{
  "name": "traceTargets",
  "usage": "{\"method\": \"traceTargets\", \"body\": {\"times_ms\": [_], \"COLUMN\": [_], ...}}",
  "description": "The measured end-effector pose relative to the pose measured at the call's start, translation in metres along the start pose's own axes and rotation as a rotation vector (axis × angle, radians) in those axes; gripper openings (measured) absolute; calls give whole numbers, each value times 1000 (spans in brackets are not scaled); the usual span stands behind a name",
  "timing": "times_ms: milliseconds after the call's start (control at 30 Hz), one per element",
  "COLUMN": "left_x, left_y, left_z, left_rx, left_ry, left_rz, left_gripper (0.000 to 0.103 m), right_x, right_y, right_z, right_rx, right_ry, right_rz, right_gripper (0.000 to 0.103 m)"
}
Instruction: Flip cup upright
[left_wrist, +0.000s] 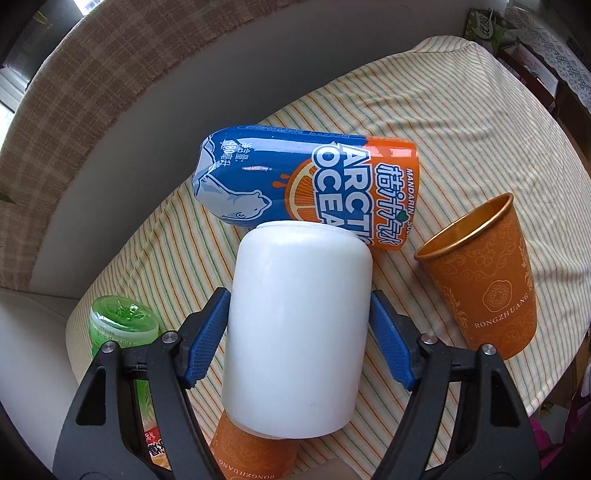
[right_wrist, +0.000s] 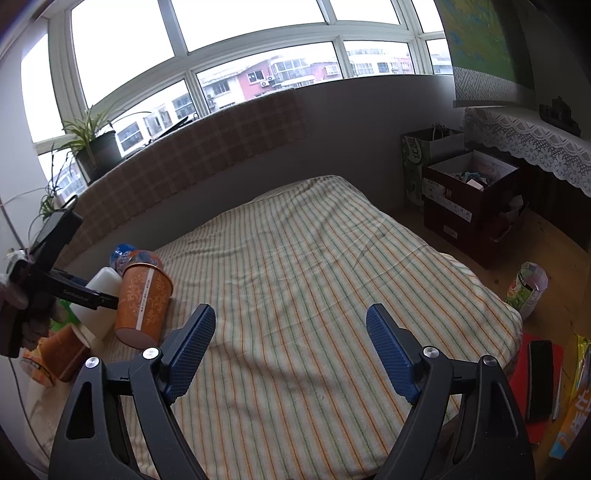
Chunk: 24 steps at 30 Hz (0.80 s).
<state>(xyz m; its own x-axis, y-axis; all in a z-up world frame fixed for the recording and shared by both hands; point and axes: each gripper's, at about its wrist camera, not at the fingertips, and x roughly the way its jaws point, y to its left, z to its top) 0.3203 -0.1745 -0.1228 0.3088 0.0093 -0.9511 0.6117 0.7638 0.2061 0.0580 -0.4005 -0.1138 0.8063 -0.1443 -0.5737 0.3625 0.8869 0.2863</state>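
Note:
A white cup (left_wrist: 299, 328) stands upside down between the fingers of my left gripper (left_wrist: 299, 332), its closed base toward the camera top. The blue pads (left_wrist: 207, 339) sit on both sides of it, and I cannot tell whether they press on it. In the right wrist view the white cup (right_wrist: 98, 299) stands at the left of the striped table with the left gripper (right_wrist: 74, 291) around it. My right gripper (right_wrist: 291, 354) is open and empty above the striped cloth.
An orange paper cup (left_wrist: 484, 277) stands upright to the right of the white cup. A blue-orange soda can (left_wrist: 306, 184) lies behind it. A green bottle (left_wrist: 122, 325) is at left, another orange cup (left_wrist: 255, 454) below. Boxes (right_wrist: 469, 192) stand on the floor to the right.

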Motion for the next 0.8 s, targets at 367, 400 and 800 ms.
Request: {"method": "traceTargets", "body": {"times_ms": [367, 400, 800], "left_x": [-27, -31, -68], "left_y": [-11, -12, -68], "left_z": [-13, -15, -44], "left_rx": [48, 58, 221], "left_ry": [-55, -61, -119], "left_rz": [43, 49, 135], "left_gripper": [77, 77, 77], "right_x": [-2, -3, -17], "right_y": [2, 3, 10], "right_z": [-2, -1, -3], "right_rx": [-4, -6, -16], "right_ry": [6, 3, -17], "right_rz": [9, 8, 22], "right_gripper": [84, 84, 84]}}
